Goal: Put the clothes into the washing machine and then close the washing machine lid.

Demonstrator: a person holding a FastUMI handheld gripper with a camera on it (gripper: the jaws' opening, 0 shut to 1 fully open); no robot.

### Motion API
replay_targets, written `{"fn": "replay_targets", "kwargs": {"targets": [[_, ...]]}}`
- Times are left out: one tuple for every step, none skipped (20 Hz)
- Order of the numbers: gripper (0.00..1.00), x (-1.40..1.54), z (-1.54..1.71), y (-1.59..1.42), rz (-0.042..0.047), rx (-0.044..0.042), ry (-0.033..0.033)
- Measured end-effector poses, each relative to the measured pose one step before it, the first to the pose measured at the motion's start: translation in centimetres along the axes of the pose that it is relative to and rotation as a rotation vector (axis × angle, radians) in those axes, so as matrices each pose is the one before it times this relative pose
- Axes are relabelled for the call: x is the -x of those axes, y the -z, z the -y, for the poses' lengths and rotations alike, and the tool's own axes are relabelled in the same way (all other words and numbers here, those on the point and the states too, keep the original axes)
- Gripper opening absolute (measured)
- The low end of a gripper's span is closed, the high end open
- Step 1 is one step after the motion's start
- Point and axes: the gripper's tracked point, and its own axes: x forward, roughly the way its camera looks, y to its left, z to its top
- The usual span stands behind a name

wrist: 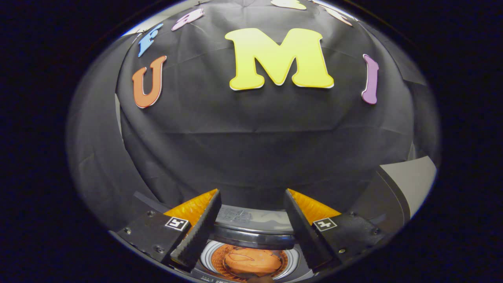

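Already the orange clothes (251,262) lie inside the washing machine (251,232) drum, below the gripper (251,224), whose fingers stand spread and empty. Its lid looks unclosed; a careless push could slip off the rim.

Black cloth wall (251,149) fills the backdrop — creased, with faint fold lines crossing at mid-height. Side drapes hang at 9 and 3 o'clock. Pale grey panel (412,177) at 4 o'clock — evenly lit, plain surface.
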Motion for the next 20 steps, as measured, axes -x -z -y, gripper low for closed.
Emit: {"fn": "replay_targets", "kwargs": {"targets": [[1.0, 0.412, -0.061, 0.276, 0.00008, -0.00202, 0.00138], [1.0, 0.395, -0.097, 0.322, 0.00061, -0.0017, 0.00159], [1.0, 0.358, -0.048, 0.29, -0.00238, -0.0032, 0.00068], [1.0, 0.16, -0.017, 0.4, -0.00114, -0.00405, 0.00148], [1.0, 0.469, -0.136, 0.635, -0.00357, -0.00422, -0.00143], [1.0, 0.407, -0.059, 0.551, -0.00389, -0.00012, -0.0022], [1.0, 0.573, -0.196, 0.581, -0.0034, 0.00421, -0.00501], [0.99, 0.656, -0.347, 0.766, -0.00305, 0.00584, -0.00925], [0.99, 0.645, -0.322, 0.638, -0.00211, 0.0097, -0.00745], [0.98, 0.65, -0.583, 0.535, 0.00181, 0.0136, -0.00982], [0.98, 0.501, -0.492, 0.224, 0.00787, 0.01659, -0.00894], [0.98, 0.428, -0.33, 0.065, 0.00723, 0.02349, -0.00276], [0.98, 0.376, -0.31, -0.049, 0.00562, 0.01842, -0.00268], [0.98, 0.545, -0.387, 0.319, 0.00336, 0.01456, -0.00171], [0.98, 0.772, -0.274, -0.108, 0.00666, 0.00812, 0.00007], [0.98, 0.771, -0.217, -0.046, 0.00619, 0.00177, -0.00085], [0.98, 0.781, -0.034, -0.038, 0.00618, -0.00325, 0.00402], [0.98, 0.621, 0.19, -0.234, 0.00705, -0.00779, 0.00318], [0.98, 0.892, 0.171, -0.256, 0.00726, -0.00868, 0.00293], [0.98, 1.04, 0.184, -0.24, 0.00964, -0.00504, 0.00262]]}}
